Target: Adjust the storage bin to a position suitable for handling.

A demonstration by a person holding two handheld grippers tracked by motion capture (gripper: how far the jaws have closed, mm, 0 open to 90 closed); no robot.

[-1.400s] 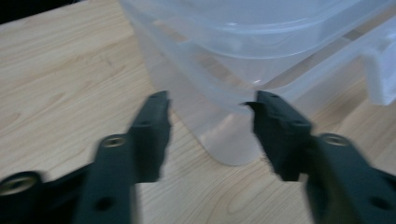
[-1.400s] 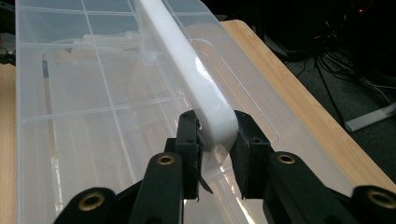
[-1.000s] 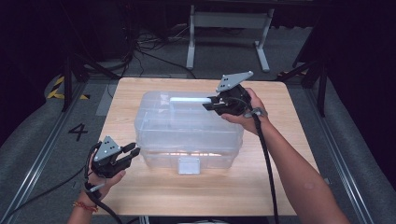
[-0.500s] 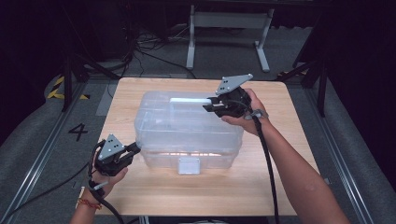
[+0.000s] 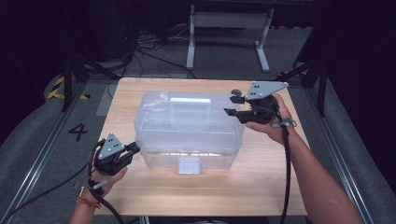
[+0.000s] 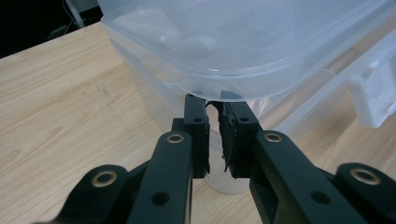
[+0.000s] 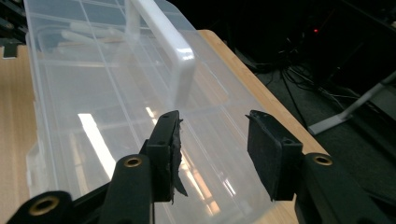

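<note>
At our left, the left gripper [image 5: 132, 148] sits at the near left corner of the clear plastic storage box [image 5: 187, 135], and it has not moved in the last second. In the left gripper view its jaws are drawn nearly together just under the lid's overhanging rim [image 6: 224, 91]; they look pinched on the box's corner edge, though we cannot tell for sure that the pads bite it. The box rests on the wooden table [image 5: 261, 186], its white front latch [image 5: 189, 164] facing us and the lid handle [image 5: 189, 106] lying flat on top. At our right, the right gripper [image 5: 232, 106] has pulled back from the lid's top to just beyond the box's right end, and its jaws have just been opening with nothing between them. We judge it has released the lid, freeing it for the next step, perhaps the latch.
</note>
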